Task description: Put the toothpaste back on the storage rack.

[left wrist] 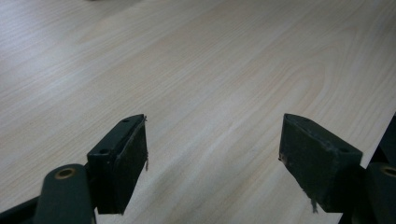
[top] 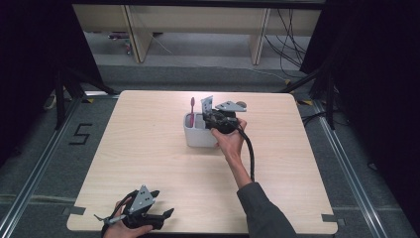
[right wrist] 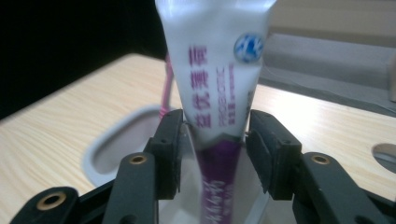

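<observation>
**Toothpaste tube set upright in the holder beside the toothbrush**

The wooden counter [top: 148,163] is kept almost bare, so that the work is gathered at one spot near its far middle. There a white holder [top: 198,136] with open compartments stands, placed within easy reach of the right arm, which is stretched forward from the bottom of the high view.

The right gripper [right wrist: 212,140] is held directly over the holder, pointing down into it, because a toothpaste tube [right wrist: 217,70] is being stood on end in a compartment. In the right gripper view the tube rises between the two jaws, its narrower purple part running down past them into the holder. The jaws are spread a little wider than the tube at that level; a gap shows on the right side, while contact on the left cannot be told for certain. The grip is judged to be let go, the tube now being carried by the holder's wall.

A pink toothbrush [top: 192,110] is stood upright in the neighbouring compartment at the left, head upward.

The left gripper [left wrist: 212,140] is rested at the near edge of the counter, well apart from the holder, with its jaws spread and nothing between them, evidently parked.
</observation>
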The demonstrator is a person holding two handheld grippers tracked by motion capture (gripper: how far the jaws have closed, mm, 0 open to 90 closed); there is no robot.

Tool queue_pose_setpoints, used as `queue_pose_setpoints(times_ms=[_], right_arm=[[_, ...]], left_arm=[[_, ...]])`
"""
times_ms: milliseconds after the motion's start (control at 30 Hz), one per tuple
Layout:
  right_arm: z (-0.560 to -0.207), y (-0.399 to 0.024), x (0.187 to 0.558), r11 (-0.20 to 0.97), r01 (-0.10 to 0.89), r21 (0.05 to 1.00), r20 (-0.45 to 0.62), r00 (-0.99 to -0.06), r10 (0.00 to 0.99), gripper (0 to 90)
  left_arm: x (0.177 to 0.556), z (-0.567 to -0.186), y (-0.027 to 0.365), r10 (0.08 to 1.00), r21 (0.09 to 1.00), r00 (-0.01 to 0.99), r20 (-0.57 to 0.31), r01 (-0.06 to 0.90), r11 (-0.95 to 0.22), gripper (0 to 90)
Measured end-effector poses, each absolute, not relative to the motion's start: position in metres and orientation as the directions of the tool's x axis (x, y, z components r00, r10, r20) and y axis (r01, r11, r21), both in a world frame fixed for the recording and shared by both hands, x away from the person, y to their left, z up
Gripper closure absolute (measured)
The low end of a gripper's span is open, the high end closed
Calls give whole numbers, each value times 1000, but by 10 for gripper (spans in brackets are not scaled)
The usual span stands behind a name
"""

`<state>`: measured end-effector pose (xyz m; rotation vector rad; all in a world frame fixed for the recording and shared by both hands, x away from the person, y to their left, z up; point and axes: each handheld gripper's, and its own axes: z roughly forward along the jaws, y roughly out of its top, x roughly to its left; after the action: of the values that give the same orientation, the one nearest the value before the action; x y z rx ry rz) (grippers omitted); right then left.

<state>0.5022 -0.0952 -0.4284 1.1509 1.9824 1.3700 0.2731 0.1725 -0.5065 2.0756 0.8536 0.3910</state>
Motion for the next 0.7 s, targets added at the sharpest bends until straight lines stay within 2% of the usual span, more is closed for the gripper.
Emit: queue_pose_setpoints(times_ms=[33,133,367,400,433,700], right_arm=[[-427,-96,501,126,375,918,107,-541,834,496],[-420,-100,496,106,386,917,131,-539,832,410],[-414,-108,489,105,389,915,138,-547,826,344],[-412,-111,487,111,384,917,130,-549,826,318],[-411,-112,486,115,382,917,126,-552,824,309],[-406,-119,476,135,378,916,120,-578,807,279]], left_arm=[[273,-506,173,694,799,720,-27,433,-418,230],[275,-506,174,687,783,726,-5,431,-450,229],[275,-506,174,688,786,726,-12,432,-442,229],[274,-507,173,699,801,715,-26,433,-413,229],[274,-506,174,695,789,719,-12,434,-435,229],[274,-507,173,692,791,721,-21,436,-429,229]])
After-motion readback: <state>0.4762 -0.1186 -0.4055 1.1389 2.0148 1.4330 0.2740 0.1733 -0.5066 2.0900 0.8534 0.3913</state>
